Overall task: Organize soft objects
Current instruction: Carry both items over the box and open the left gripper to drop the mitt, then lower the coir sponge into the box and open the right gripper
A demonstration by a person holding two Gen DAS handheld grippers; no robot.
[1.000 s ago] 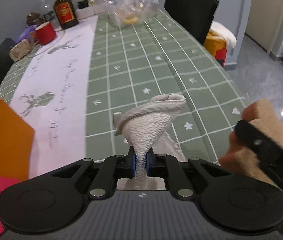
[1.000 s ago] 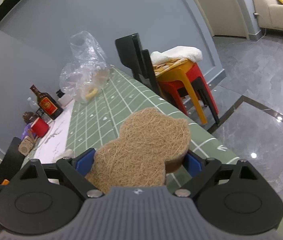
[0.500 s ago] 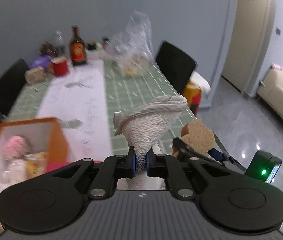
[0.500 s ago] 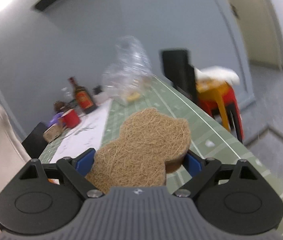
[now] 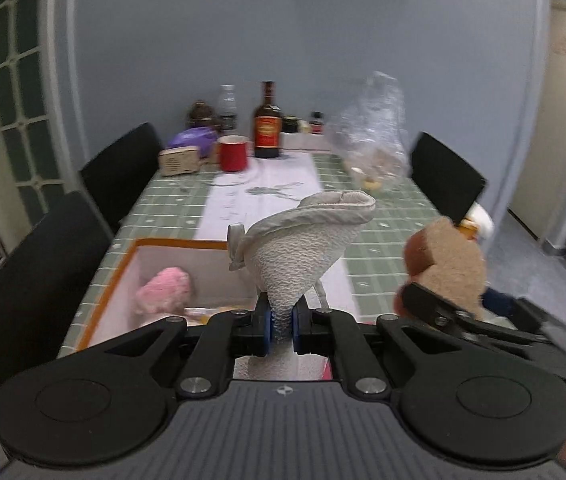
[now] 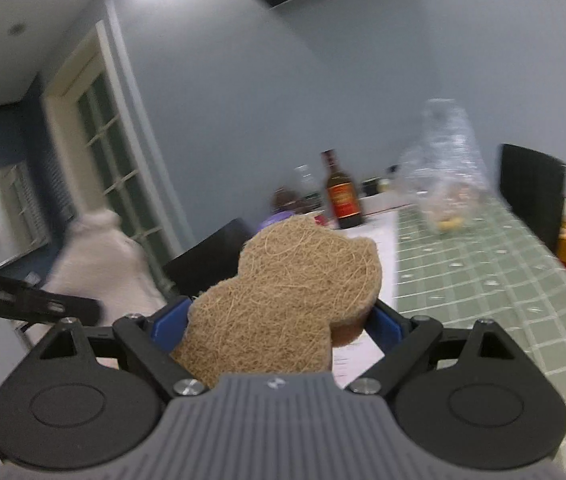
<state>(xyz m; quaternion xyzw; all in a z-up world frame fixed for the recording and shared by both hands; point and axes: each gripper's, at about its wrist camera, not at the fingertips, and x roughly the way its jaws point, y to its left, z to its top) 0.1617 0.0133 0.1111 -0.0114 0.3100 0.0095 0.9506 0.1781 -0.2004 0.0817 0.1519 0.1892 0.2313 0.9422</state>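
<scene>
Green checked table [image 5: 383, 240] fills mid-frame under a grey wall; an orange box [image 5: 123, 264] at lower left holds a pink toy [image 5: 163, 292]. Left gripper [image 5: 281, 322] pinches a white cloth [image 5: 303, 252] at centre; right gripper [image 6: 279, 320] clasps a brown sponge [image 6: 283, 296]

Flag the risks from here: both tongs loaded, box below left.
1. The left tongs pinch only the cloth's narrow end; it may slip before reaching the orange box.
2. The right tongs, holding the sponge, sit close beside the cloth: they could collide.
</scene>
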